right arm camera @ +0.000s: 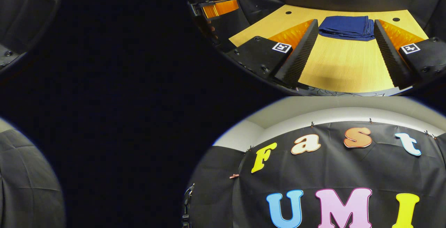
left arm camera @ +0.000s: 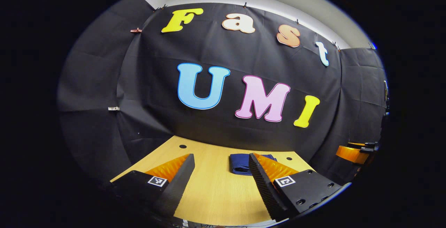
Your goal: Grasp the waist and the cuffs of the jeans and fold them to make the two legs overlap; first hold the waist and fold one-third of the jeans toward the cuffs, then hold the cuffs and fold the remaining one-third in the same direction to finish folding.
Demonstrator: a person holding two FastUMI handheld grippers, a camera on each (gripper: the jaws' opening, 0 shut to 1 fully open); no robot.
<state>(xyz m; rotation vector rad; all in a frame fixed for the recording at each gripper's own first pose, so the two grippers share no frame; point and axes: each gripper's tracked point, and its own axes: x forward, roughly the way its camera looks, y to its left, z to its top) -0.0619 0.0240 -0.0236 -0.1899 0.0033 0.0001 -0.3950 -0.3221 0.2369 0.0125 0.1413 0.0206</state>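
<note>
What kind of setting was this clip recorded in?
Most likely a staged recording booth, not a home: black cloth hangs as the wall behind a bare wooden table, and folded jeans are the sole prop on it.

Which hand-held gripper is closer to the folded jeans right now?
Probably right. The right hand-held gripper frames the jeans squarely between its open fingers; the left hand-held gripper sees them small behind its right finger. Neither touches them.

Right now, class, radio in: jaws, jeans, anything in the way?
Left gripper open, holding nothing. Right gripper open, holding nothing. Jeans folded compact on table, beyond both sets of jaws. Nothing seen between grippers and jeans.
</note>
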